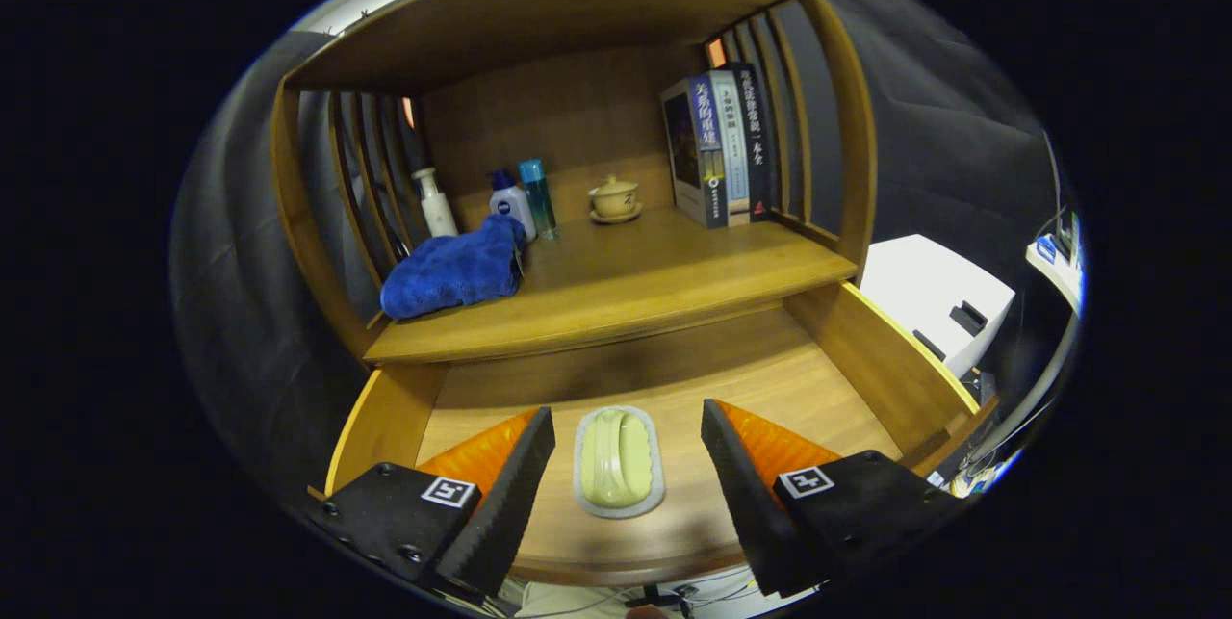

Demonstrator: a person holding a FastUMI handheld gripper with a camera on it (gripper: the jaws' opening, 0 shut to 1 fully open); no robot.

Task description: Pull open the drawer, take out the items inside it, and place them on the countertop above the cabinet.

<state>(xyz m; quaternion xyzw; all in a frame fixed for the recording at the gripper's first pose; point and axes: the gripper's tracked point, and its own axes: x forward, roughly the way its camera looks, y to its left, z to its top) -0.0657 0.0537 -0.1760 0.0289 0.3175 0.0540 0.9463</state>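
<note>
- Drawer (866, 369) stands pulled open below the cabinet's table top, its wooden floor in plain sight.
- The gripper (628, 465) hangs over the open drawer with its fingers spread wide apart, released, holding nothing.
- Right between those fingers lies a pale green soap dish (619, 460) with a lighter rim, flat on the drawer floor near the front wall; neither finger touches it, there's a gap on each side.
- Up on the table (654, 282), beyond the fingers, a blue towel (457, 268) sits bunched at the left.
- Behind the towel stand a white pump bottle (435, 203), a white bottle with a blue cap (510, 200) and a slim teal bottle (538, 197), close together by the back panel.
- A small lidded tea cup on a saucer (615, 199) sits mid-shelf, far back.
- Three upright books (720, 149) lean against the right slatted side.
- A white box-like unit (934, 296) stands outside the cabinet on the right.
</note>
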